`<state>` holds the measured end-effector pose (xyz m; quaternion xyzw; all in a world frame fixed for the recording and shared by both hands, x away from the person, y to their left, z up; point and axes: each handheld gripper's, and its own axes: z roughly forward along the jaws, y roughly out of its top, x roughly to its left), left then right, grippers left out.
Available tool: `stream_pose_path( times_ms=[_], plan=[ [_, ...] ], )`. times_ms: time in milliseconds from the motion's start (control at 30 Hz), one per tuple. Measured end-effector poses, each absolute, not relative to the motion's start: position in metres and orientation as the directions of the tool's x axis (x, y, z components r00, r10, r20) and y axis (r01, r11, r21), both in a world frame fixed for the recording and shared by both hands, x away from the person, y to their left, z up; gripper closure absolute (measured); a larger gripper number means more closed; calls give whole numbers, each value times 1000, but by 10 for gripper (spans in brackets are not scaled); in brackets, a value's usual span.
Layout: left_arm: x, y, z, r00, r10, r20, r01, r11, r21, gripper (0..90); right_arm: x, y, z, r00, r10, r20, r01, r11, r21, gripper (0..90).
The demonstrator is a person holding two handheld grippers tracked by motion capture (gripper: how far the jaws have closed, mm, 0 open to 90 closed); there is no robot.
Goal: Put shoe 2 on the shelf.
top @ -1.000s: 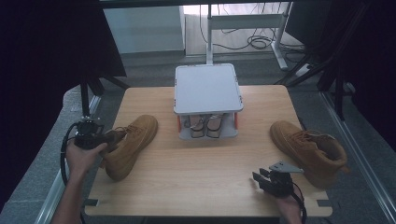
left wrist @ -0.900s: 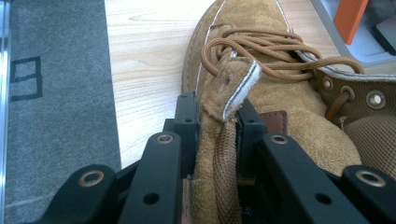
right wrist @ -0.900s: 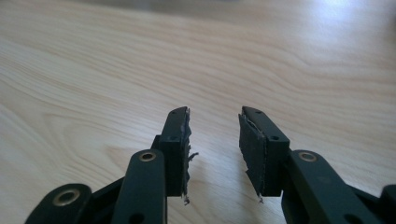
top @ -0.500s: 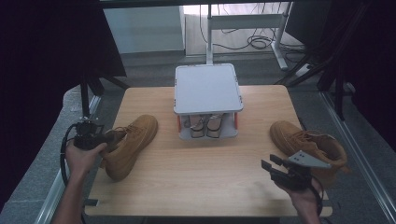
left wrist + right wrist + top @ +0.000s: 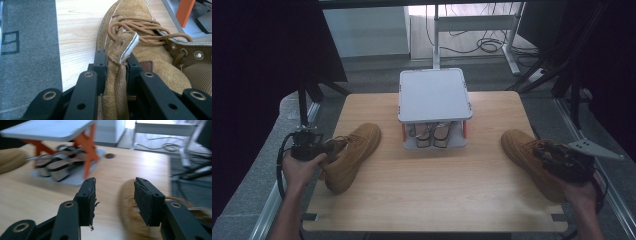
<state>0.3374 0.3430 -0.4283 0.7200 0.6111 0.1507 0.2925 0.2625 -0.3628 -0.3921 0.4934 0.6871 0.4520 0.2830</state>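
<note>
A tan suede boot [image 5: 354, 152] lies on the left of the wooden table [image 5: 432, 185], toe toward the rack. My left gripper [image 5: 331, 146] is shut on it. In the left gripper view the left gripper [image 5: 116, 56] pinches a suede flap of the boot's [image 5: 150, 50] upper, with a lace caught between the jaws. The matching boot [image 5: 527, 157] lies at the right edge. My right gripper [image 5: 546, 151] hovers over its ankle end. In the right gripper view the right gripper [image 5: 115, 187] is open, its jaws have just been opening, and nothing is between them. That boot [image 5: 130, 220] is blurred below.
A grey two-level shoe rack [image 5: 434, 92] with orange legs stands at the table's far middle, a pair of shoes [image 5: 432, 136] on its lower shelf. Dark floor mats flank the table. A desk frame and cables [image 5: 482, 45] lie beyond.
My right gripper has risen from the front edge and moved right and away, over the right boot, and its jaws stand wider. The left gripper and its boot have not moved.
</note>
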Motion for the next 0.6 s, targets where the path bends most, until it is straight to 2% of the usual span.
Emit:
stream_pose_path(
  times_ms=[167,600],
  plan=[
    [338,343,-428,204,969,-139,794,-81,602,760,273,-390,-390,-286,956,62,445,75,892,496],
    [338,344,-428,205,968,-144,795,-79,602,757,282,-424,-402,-209,977,32,520,83,850,488]
  ],
)
